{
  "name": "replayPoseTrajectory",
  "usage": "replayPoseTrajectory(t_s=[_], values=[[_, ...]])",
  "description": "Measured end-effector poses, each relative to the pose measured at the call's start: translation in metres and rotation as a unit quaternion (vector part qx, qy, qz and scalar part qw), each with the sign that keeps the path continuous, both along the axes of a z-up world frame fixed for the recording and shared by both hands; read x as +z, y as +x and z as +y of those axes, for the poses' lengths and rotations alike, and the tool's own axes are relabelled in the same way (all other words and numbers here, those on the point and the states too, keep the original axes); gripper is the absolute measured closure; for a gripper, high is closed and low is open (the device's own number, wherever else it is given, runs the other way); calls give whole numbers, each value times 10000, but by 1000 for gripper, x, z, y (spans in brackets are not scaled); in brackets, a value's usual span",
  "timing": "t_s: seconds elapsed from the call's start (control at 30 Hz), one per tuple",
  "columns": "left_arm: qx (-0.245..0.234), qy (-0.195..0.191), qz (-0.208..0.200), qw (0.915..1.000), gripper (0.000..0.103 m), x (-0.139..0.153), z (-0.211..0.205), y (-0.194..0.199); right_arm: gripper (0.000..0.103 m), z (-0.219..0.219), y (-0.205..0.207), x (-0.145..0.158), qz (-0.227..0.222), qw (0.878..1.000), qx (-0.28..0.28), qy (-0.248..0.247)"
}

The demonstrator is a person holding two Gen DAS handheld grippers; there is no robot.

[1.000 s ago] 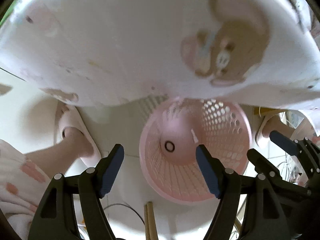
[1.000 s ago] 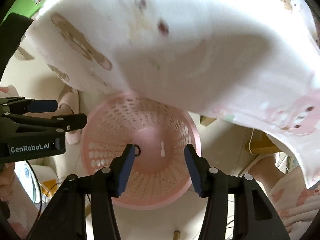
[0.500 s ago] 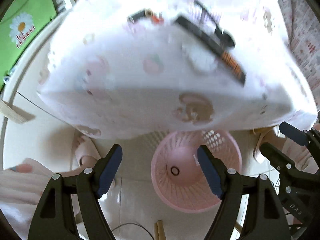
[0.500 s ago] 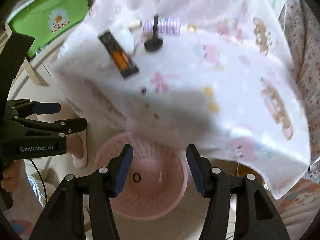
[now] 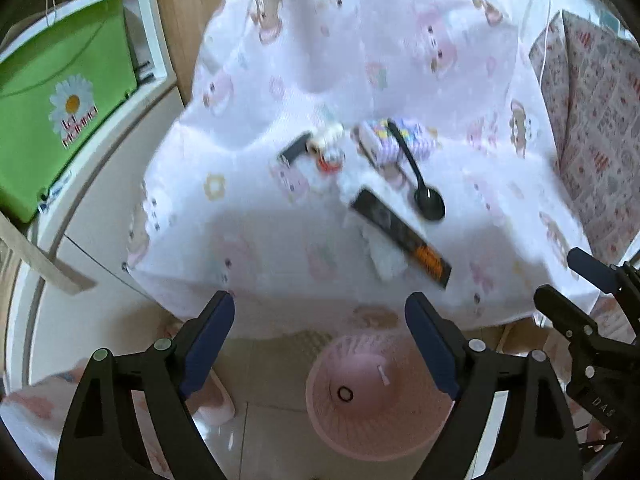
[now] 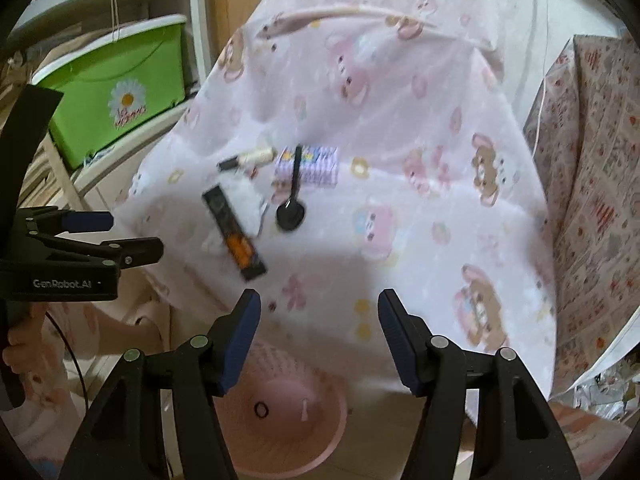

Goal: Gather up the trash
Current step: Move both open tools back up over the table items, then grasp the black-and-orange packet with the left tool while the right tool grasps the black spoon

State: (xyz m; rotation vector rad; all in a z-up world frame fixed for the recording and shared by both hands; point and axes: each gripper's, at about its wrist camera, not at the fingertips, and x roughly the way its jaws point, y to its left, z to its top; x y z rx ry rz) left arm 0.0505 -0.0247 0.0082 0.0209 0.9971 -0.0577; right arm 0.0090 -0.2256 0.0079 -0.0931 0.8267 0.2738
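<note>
On a table under a white bear-print cloth [image 5: 280, 240] lie a black wrapper with orange print [image 5: 400, 236] [image 6: 234, 232], a black plastic spoon [image 5: 428, 200] [image 6: 291, 214], a purple striped packet [image 5: 418, 138] [image 6: 316, 166], a white tissue [image 5: 384, 258] and a small white-and-black tube [image 6: 248, 159]. A pink basket [image 5: 380, 436] [image 6: 288, 444] stands on the floor below the table's near edge, with a small black ring [image 5: 345, 393] in it. My left gripper [image 5: 320, 320] [image 6: 124, 234] and right gripper [image 6: 319, 308] [image 5: 576, 284] hover over that edge. Their jaws are opening, with nothing between them.
A green box with a daisy [image 5: 60, 92] [image 6: 120, 80] sits on white shelving at the left. A patterned cushion [image 5: 600, 120] stands to the table's right. A slippered foot [image 5: 216, 408] is on the tiled floor left of the basket.
Both grippers have risen from just over the basket to above the table edge and tilted up, so the tabletop trash has come into view. Both jaws have widened.
</note>
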Motion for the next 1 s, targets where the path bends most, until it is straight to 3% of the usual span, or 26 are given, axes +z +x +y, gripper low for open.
replayPoseTrajectory(t_s=[0.3, 0.43, 0.63, 0.7, 0.77, 0.9, 1.0], values=[[22, 24, -78, 10000, 15, 6, 2, 6, 36, -10, 23, 11, -218, 9995, -183, 118], [-105, -270, 30, 9996, 16, 1, -2, 9, 33, -12, 27, 4, -171, 9994, -225, 197], [-86, -1222, 239, 9922, 50, 0, -5, 24, 33, -16, 26, -10, -94, 9995, -293, 57], [-25, -1513, 363, 9878, 67, -3, -5, 32, 33, -19, 26, -11, -55, 9994, -314, 102], [51, -1750, 489, 9833, 76, -8, -4, 40, 33, -21, 25, -13, -40, 9994, -333, 107], [291, -2002, 670, 9770, 76, -15, -5, 53, 33, -21, 26, -15, -18, 9994, -330, 60], [579, -1978, 940, 9740, 76, -23, -6, 65, 33, -19, 27, -17, -14, 9995, -305, 32]])
